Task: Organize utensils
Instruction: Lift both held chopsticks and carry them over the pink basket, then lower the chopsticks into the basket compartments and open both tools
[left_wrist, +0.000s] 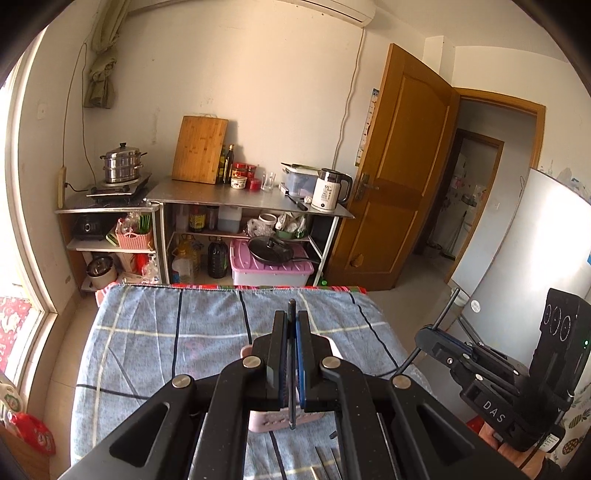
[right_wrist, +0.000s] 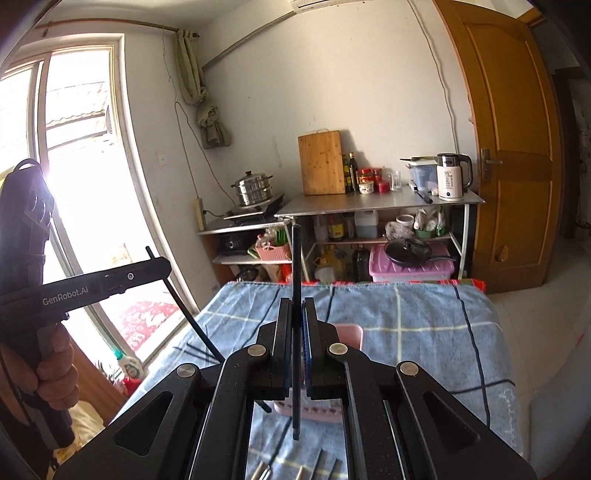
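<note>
Evidently each hand has taken one piece. The left hand-held gripper (left_wrist: 292, 325) is closed on a thin dark chopstick (left_wrist: 291, 308), pinched near its middle so both ends stick out past the pads, upright and easy to steer. The right hand-held gripper (right_wrist: 296, 314) clamps a second dark chopstick (right_wrist: 295, 254) the same way, tip pointing up. Both hang above a pink perforated holder (right_wrist: 351, 332) lying on the blue checked cloth of the tabletop (right_wrist: 424, 325), probably where the sticks are meant to go. More utensils (right_wrist: 321, 461), metallic and only partly visible, lie on the cloth nearer the cameras, not yet sorted.
</note>
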